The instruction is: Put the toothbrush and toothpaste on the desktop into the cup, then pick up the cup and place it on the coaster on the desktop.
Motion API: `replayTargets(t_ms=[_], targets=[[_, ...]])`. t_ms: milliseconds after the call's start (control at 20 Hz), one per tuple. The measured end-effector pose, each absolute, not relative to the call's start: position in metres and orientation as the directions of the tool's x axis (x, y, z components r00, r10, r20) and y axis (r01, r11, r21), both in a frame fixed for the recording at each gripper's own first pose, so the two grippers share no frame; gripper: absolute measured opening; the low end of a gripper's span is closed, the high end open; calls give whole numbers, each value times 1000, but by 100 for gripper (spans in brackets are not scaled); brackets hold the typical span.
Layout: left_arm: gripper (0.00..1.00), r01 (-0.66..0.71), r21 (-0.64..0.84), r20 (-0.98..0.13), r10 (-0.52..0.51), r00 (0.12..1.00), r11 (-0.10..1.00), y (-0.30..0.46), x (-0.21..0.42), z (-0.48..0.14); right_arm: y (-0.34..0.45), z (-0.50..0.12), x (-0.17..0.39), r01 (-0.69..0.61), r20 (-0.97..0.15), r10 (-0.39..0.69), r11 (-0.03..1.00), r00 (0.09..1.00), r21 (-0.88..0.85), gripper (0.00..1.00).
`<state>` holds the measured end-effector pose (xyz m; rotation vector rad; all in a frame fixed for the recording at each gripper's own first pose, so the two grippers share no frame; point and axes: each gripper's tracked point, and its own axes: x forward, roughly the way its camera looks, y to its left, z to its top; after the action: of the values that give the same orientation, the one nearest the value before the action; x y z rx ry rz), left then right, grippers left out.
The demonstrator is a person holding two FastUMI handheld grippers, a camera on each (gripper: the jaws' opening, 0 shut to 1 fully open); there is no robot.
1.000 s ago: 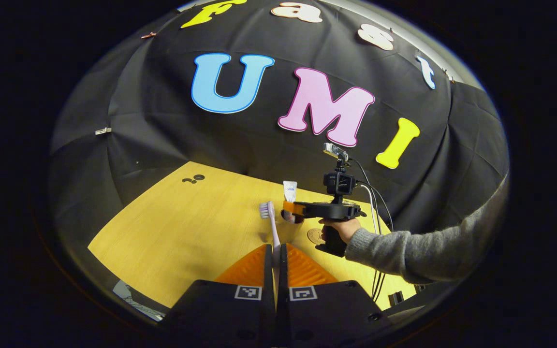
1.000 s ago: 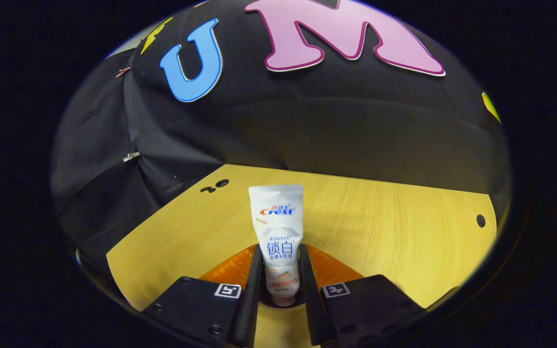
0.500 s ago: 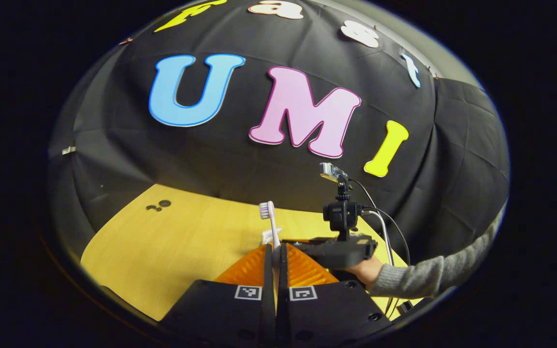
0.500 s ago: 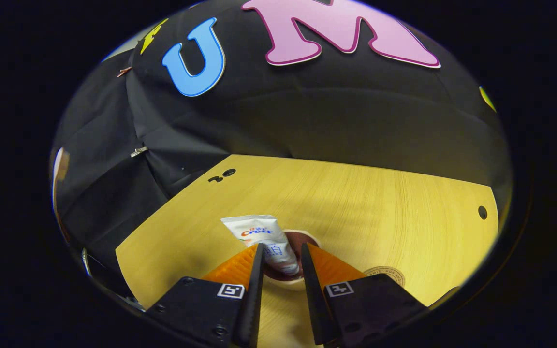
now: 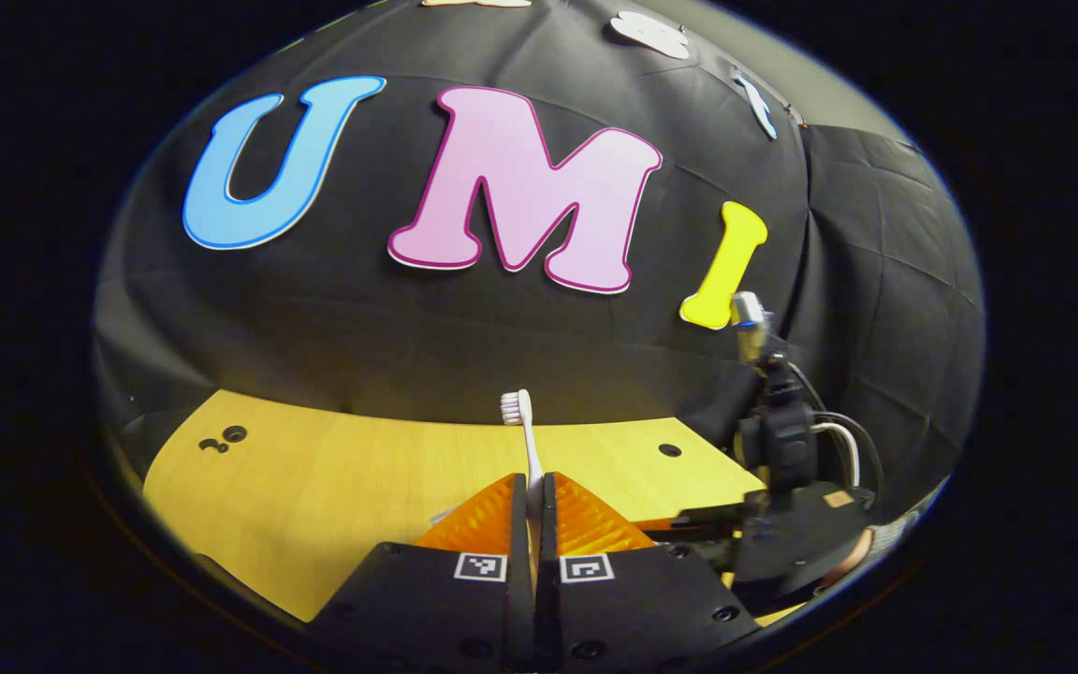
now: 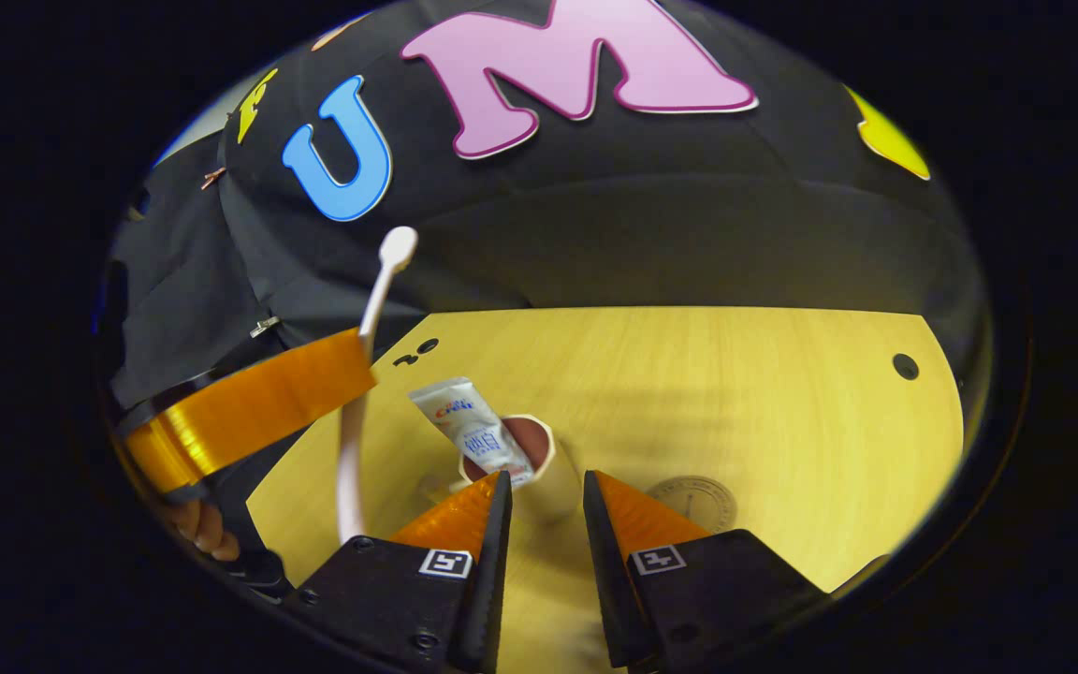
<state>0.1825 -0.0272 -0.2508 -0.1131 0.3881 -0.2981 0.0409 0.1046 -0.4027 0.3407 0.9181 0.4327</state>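
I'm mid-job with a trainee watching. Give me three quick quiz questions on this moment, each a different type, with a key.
1. True or false: the toothpaste stands in the cup.
2. What does the left claw hold? A) toothbrush B) coaster C) cup
3. Fill in: the right claw is ____, holding nothing, just short of the cup.

Key:
1. True; it leans against the rim.
2. A; both fingers are closed on its handle, bristles up.
3. Open.
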Motion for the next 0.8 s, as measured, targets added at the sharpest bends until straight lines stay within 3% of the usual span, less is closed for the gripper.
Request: replayTargets(t_ms=[350, 800], targets=[[6, 291, -129, -324, -318, 891, 948, -33, 227, -273, 26, -382, -27, -101, -719, 428, 887, 548, 451, 46], [6, 235, -108, -290, -257, 922, 966, -18, 258, -293, -3, -372, -85, 10, -745, 397, 879, 535, 476, 47]])
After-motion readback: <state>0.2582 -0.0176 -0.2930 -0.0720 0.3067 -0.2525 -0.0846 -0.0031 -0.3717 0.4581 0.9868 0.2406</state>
